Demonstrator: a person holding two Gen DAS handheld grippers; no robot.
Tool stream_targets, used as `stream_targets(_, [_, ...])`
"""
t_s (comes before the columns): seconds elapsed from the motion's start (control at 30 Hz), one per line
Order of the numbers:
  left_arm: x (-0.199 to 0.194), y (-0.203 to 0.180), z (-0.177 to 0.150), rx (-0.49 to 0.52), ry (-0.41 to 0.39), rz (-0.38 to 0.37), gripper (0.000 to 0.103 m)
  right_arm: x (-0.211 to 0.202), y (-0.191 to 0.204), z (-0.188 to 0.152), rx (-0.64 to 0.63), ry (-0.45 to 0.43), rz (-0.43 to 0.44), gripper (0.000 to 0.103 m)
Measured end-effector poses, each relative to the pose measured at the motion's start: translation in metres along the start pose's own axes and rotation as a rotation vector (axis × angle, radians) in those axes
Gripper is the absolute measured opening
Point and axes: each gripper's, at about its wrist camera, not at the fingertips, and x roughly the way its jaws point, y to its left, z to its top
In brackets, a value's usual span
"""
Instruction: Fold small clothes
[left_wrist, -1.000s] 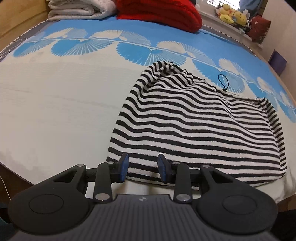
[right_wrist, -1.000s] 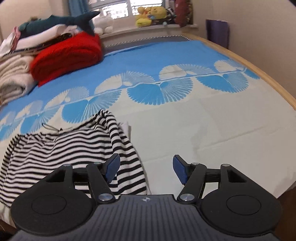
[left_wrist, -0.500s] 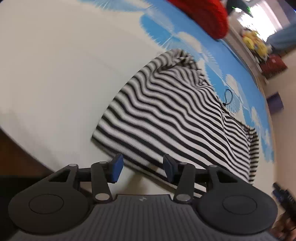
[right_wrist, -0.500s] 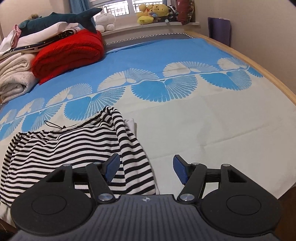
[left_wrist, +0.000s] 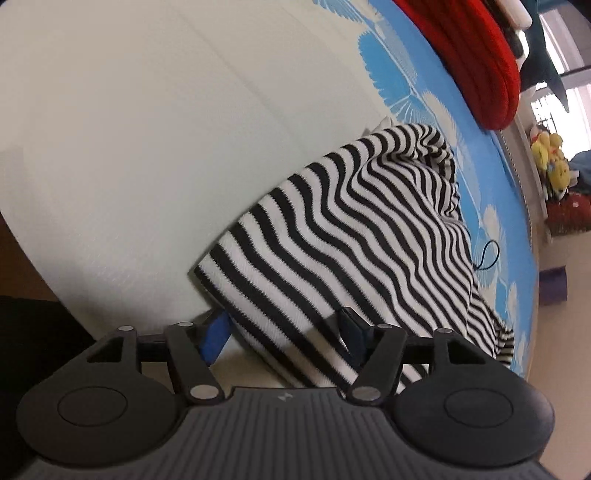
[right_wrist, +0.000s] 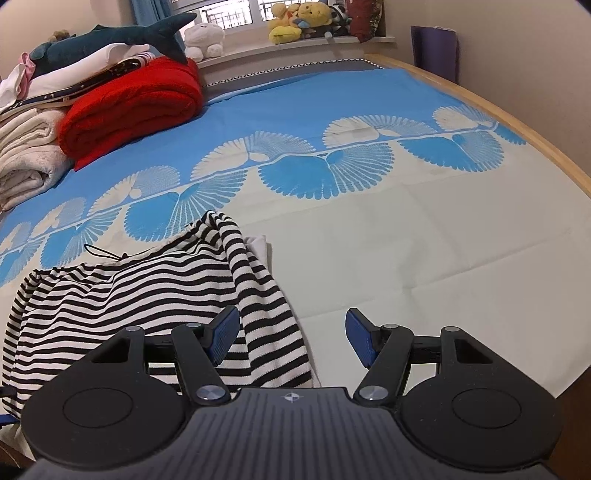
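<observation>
Near the front edge of the bed (right_wrist: 424, 258), on the cream part of the blue-and-cream fan-printed sheet, lies the black-and-white striped knit garment (left_wrist: 362, 236), spread mostly flat with one far corner bunched up. That spot keeps it within easy reach of both hands, and the open sheet around it leaves room to fold.

In the left wrist view the left claw (left_wrist: 282, 328) is tilted and set low at the garment's near corner. Its jaws have just been opening and now stand apart, one blue pad on either side of the striped hem; the cloth lies between them, but the pads do not look pressed on it. This reads as lining up for a pinch on that corner, so it can be lifted and carried across.

The right claw (right_wrist: 291, 334) hovers over the garment's other near corner, jaws apart and empty: one pad above the stripes, the other above bare sheet. It seems to wait so both corners can be taken together.

A rolled red blanket (right_wrist: 129, 107) and folded pale towels (right_wrist: 26, 147) sit well apart at the bed's far side.
</observation>
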Motion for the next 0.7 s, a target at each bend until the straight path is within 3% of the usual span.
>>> stream_targets(0.07, [0.002,-0.008,-0.001,0.034,-0.009,0.007,0.06,0.0,-0.002,0.0,0.008,-0.001,-0.005,0.065])
stream_targets(0.1, [0.003,-0.011,-0.002,0.052,-0.009,0.005,0.039,0.0,-0.003,0.0,0.012,-0.001,-0.008,0.065])
stream_targets(0.17, [0.003,-0.014,-0.002,0.076,-0.014,-0.015,0.022,-0.001,-0.006,0.0,0.022,-0.002,-0.015,0.065])
stream_targets(0.2, [0.0,-0.018,-0.003,0.101,-0.035,-0.016,0.019,-0.001,-0.007,0.0,0.027,-0.003,-0.018,0.065])
stream_targets(0.37, [-0.04,-0.032,-0.005,0.205,-0.195,-0.075,0.016,-0.001,-0.011,0.001,0.059,-0.016,-0.035,0.065])
stream_targets(0.53, [-0.034,-0.021,-0.003,0.213,-0.138,0.126,0.016,0.001,-0.017,0.004,0.111,-0.015,-0.035,0.065])
stream_targets(0.7, [-0.059,-0.076,-0.019,0.42,-0.244,0.176,0.016,0.003,-0.025,0.009,0.149,-0.012,-0.028,0.065])
